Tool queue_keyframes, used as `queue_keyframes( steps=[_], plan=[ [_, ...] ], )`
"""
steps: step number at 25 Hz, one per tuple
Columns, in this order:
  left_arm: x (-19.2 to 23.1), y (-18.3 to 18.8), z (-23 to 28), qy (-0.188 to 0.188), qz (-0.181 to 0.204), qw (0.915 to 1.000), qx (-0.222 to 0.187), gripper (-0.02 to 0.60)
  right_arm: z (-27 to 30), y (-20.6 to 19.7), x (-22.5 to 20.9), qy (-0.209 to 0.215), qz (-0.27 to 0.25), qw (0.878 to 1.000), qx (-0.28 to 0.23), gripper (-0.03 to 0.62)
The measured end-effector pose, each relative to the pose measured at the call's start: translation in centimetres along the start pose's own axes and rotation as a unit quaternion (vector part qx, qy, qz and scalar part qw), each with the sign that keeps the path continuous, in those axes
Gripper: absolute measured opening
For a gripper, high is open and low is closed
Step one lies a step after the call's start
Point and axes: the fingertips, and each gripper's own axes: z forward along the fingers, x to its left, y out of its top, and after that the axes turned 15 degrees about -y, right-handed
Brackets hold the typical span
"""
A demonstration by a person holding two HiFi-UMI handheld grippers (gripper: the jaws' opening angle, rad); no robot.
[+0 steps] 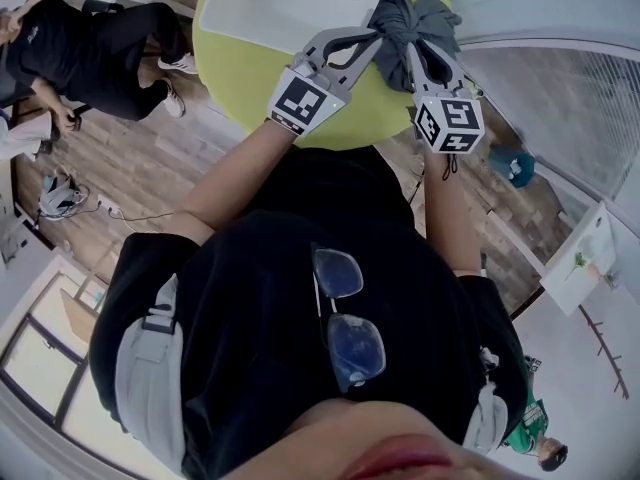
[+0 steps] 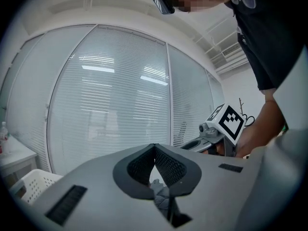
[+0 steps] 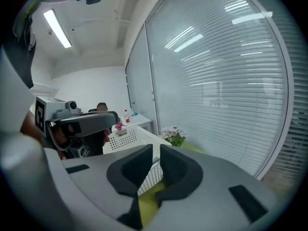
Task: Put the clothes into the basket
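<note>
Left tongs [image 2: 155,149] pinch the grey garment [image 1: 402,13] beside the white basket [image 1: 290,3]; right tongs [image 3: 155,150] closed on nothing

The left forearm [image 1: 235,173] and right forearm [image 1: 440,218] reach forward, converging. The left hand-held gripper [image 1: 372,38] has its jaws pinched on a fold of gray cloth [image 1: 400,13]. The right hand-held gripper [image 1: 418,56], just beside it, has its jaws together with nothing between them.

Round yellow-green counter [image 1: 240,78]; carries white perforated basket [image 1: 290,3] at far side, dark grey clothes [image 1: 405,18] bunched just beside.
</note>
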Motion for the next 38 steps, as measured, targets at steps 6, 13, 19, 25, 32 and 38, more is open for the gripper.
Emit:
queue_keyframes(
  steps=[6,13,19,25,32,38],
  plan=[
    [1.3,-1.8,2.5,0.034,-0.005,0.9994,0.01,0.011,4.5,-4.5,-3.0,-0.012,0.006,0.996,0.083,0.119],
    [1.3,-3.8,4.5,0.078,-0.02,0.9966,0.018,0.011,9.7,-11.8,-5.6,-0.011,0.03,0.98,0.198,0.25],
    [1.8,-5.4,5.0,0.11,-0.043,0.9925,0.03,0.011,13.6,-17.3,-6.7,-0.017,0.038,0.958,0.283,0.355],
    [2.9,-6.4,4.6,0.138,-0.054,0.9879,0.046,0.011,18.0,-23.4,-7.6,-0.036,0.013,0.937,0.348,0.414],
    [3.3,-7.2,3.5,0.167,-0.063,0.9818,0.065,0.011,20.4,-26.3,-7.7,-0.067,-0.016,0.925,0.375,0.414],
    [3.0,-6.8,2.6,0.163,-0.058,0.9823,0.071,0.011,20.3,-25.8,-8.0,-0.072,-0.032,0.93,0.359,0.347]
  ],
)
